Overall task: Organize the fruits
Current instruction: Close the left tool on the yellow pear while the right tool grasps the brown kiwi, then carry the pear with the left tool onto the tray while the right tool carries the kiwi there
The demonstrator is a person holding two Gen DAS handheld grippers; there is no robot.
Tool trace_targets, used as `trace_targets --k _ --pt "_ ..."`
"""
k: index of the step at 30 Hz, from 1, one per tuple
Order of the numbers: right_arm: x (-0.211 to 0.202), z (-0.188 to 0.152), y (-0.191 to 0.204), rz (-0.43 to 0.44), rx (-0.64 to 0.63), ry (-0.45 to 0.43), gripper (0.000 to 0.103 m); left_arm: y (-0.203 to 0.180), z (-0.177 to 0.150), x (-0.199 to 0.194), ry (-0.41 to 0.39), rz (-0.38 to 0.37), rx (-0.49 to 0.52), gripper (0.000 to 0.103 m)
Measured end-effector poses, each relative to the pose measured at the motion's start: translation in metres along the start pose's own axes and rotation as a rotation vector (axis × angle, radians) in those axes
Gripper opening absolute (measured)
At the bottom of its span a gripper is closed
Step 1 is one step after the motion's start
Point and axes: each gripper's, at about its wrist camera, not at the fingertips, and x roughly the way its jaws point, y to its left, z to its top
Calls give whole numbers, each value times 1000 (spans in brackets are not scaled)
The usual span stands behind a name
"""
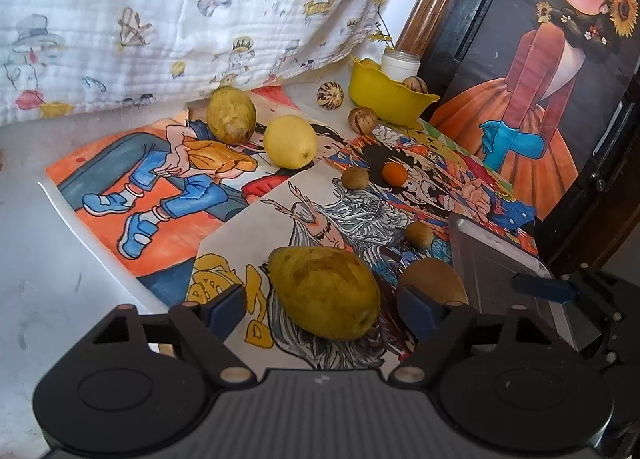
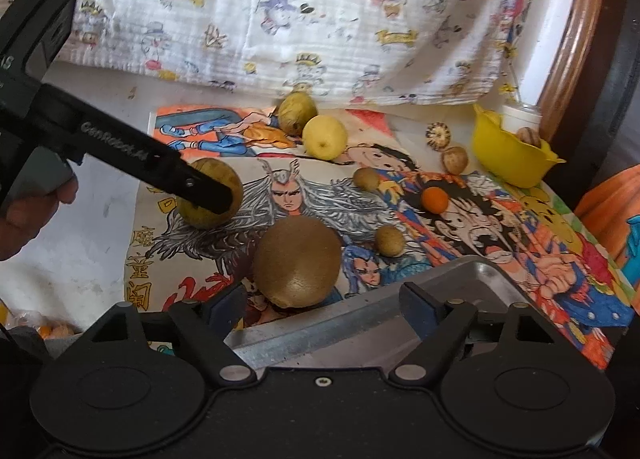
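Observation:
A yellow-green mango (image 1: 325, 291) lies on the drawings between the fingers of my left gripper (image 1: 324, 307), whose jaws stand wide apart around it without gripping. In the right wrist view the left gripper's finger (image 2: 200, 191) crosses that mango (image 2: 228, 179). A brown kiwi (image 2: 297, 261) lies just ahead of my right gripper (image 2: 324, 305), which is open and empty; the kiwi also shows in the left wrist view (image 1: 434, 279). A metal tray (image 2: 360, 323) lies under the right gripper. A yellow bowl (image 1: 386, 97) stands at the back right.
On the drawings lie a second mango (image 1: 231, 113), a yellow lemon (image 1: 290, 141), a small orange fruit (image 1: 395, 173), two small brown fruits (image 1: 355, 177), and striped nuts (image 1: 330, 96). A white jar (image 1: 400, 63) stands behind the bowl. A printed cloth (image 1: 160, 19) hangs behind.

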Motion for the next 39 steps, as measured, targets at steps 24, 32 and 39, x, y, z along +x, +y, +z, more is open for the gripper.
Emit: trace_targets --k 24,32,39 --pt "44 11 -9 139 88 -9 61 3 7 19 20 5 -61 66" --pt "40 9 -13 156 134 -28 60 1 7 16 11 13 -79 65" --pt "16 8 -28 136 225 -91 60 -6 13 9 -16 20 -93 65"
